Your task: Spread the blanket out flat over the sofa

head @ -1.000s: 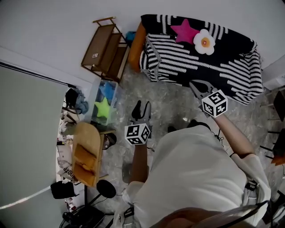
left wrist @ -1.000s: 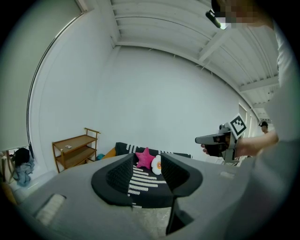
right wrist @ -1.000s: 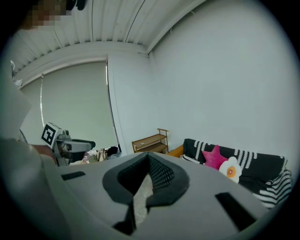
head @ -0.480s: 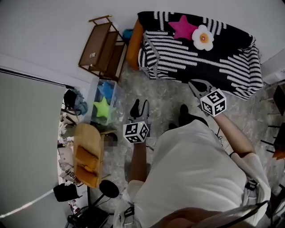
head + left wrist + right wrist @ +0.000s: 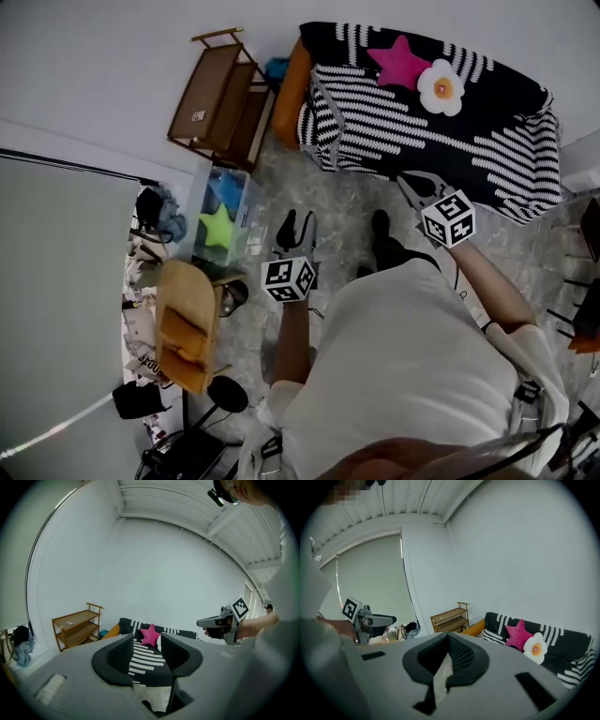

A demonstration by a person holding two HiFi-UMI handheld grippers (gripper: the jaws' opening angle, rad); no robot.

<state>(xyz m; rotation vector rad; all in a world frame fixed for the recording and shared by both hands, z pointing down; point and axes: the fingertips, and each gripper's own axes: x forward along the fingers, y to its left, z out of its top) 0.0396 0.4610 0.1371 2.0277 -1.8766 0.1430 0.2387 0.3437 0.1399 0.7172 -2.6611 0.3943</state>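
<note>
A black-and-white striped blanket (image 5: 422, 127) covers the sofa against the far wall, hanging down its front. A pink star cushion (image 5: 400, 63) and a flower cushion (image 5: 441, 87) lie on it. The sofa's orange arm (image 5: 292, 84) shows at the blanket's left end. My left gripper (image 5: 293, 228) hovers over the floor, well short of the sofa, open and empty; the blanket (image 5: 143, 660) shows between its jaws (image 5: 147, 640). My right gripper (image 5: 417, 185) is held near the blanket's front edge, not touching it. Its jaws meet at the tips (image 5: 449, 638), with nothing in them.
A wooden shelf (image 5: 220, 98) stands left of the sofa. A clear box with star cushions (image 5: 220, 220) and a wooden chair (image 5: 183, 323) sit at the left among clutter. A black shoe (image 5: 380, 230) stands on the marbled floor between the grippers.
The person has stepped a foot forward between the grippers. Both grippers stay in almost the same place, and the view has shifted slightly.
</note>
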